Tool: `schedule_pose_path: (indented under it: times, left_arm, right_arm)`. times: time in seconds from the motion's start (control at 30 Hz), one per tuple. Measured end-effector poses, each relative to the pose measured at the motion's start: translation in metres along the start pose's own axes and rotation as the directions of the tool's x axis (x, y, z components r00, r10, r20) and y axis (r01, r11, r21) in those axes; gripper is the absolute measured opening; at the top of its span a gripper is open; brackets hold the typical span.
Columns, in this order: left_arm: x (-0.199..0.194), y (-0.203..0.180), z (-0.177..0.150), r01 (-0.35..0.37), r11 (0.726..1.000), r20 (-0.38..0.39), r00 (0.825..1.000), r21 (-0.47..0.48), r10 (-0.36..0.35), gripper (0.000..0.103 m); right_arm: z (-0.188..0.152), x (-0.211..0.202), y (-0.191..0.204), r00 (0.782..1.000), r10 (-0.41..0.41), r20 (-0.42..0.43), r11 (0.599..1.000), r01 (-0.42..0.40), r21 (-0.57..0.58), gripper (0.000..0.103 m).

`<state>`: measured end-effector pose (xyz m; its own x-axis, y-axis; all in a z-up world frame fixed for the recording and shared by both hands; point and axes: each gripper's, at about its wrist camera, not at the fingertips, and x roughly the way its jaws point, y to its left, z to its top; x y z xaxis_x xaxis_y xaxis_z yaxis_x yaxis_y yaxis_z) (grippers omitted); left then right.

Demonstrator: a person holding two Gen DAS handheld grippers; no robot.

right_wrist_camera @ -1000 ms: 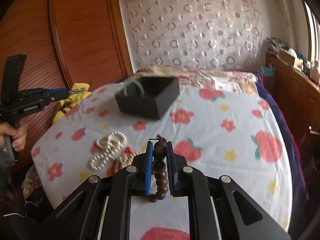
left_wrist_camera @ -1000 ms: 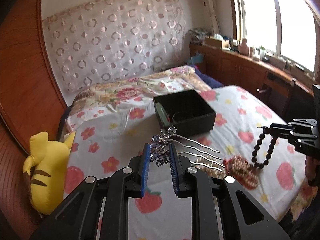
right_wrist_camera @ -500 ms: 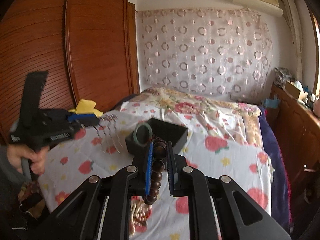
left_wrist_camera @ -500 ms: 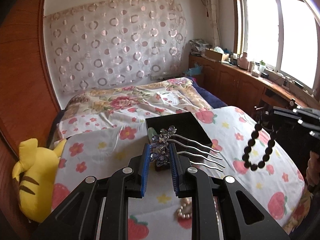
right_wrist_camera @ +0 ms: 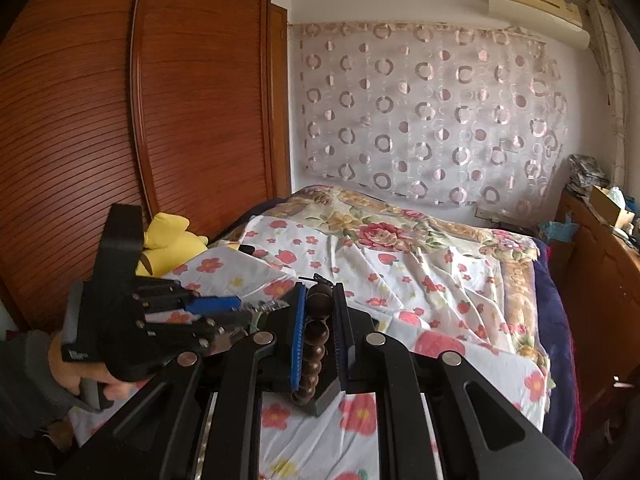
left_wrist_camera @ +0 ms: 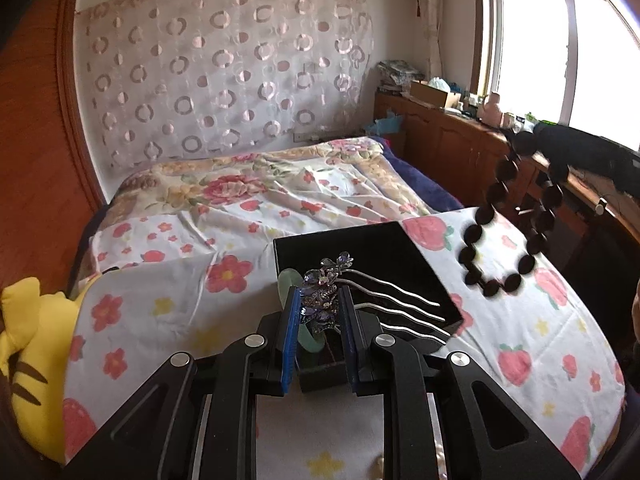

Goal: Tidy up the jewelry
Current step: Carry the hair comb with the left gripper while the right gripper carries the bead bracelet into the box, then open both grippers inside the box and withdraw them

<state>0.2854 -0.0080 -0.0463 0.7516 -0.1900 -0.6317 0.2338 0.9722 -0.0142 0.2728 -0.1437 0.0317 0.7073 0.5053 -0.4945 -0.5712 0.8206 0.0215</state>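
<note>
The left gripper (left_wrist_camera: 318,312) is clamped on the comb (left_wrist_camera: 326,298) above the box (left_wrist_camera: 384,252); the right gripper (right_wrist_camera: 318,320) pinches the beads (right_wrist_camera: 316,336) nearby. Centre each item over the box, lower it inside, then part the fingers.

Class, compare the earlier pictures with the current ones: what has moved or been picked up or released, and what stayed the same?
Both grippers carried their loads from the pearl strands toward the open black box; the dark wooden bead bracelet rose. Nothing was gripped or released. Unchanged: the left gripper clamps the purple jewelled hair comb, the right gripper the bracelet; the green bangle stays boxed.
</note>
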Motion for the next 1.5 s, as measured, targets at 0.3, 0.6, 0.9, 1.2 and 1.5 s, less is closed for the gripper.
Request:
schedule_pose_path:
  times: [0.3,0.6,0.9,1.2,1.5]
  left_arm:
    - [0.023,0.004,-0.002,0.025,1.0,-0.019,1.0,0.002,-0.025,0.019]
    - [0.014,0.013,0.003,0.029,0.999,0.022,0.999,-0.013,-0.029,0.019]
    - [0.006,0.031,-0.004,0.003,0.999,0.025,1.0,-0.04,-0.002,0.02]
    - [-0.004,0.032,-0.01,-0.001,0.999,0.029,1.0,-0.04,0.002,0.022]
    - [-0.024,0.028,-0.022,-0.008,0.999,0.044,0.999,-0.04,0.01,0.041]
  right_arm:
    - [0.001,0.049,-0.006,0.998,0.041,-0.044,0.999,-0.041,-0.012,0.015]
    - [-0.01,0.09,-0.011,0.993,0.062,-0.104,0.998,-0.062,0.006,0.015]
    - [-0.026,0.121,-0.011,0.983,0.055,-0.177,0.998,-0.053,0.016,0.015]
    - [-0.033,0.12,-0.008,0.978,0.055,-0.203,0.998,-0.047,0.043,0.016]
    - [-0.034,0.093,0.003,0.984,0.048,-0.169,0.998,-0.041,0.045,0.038]
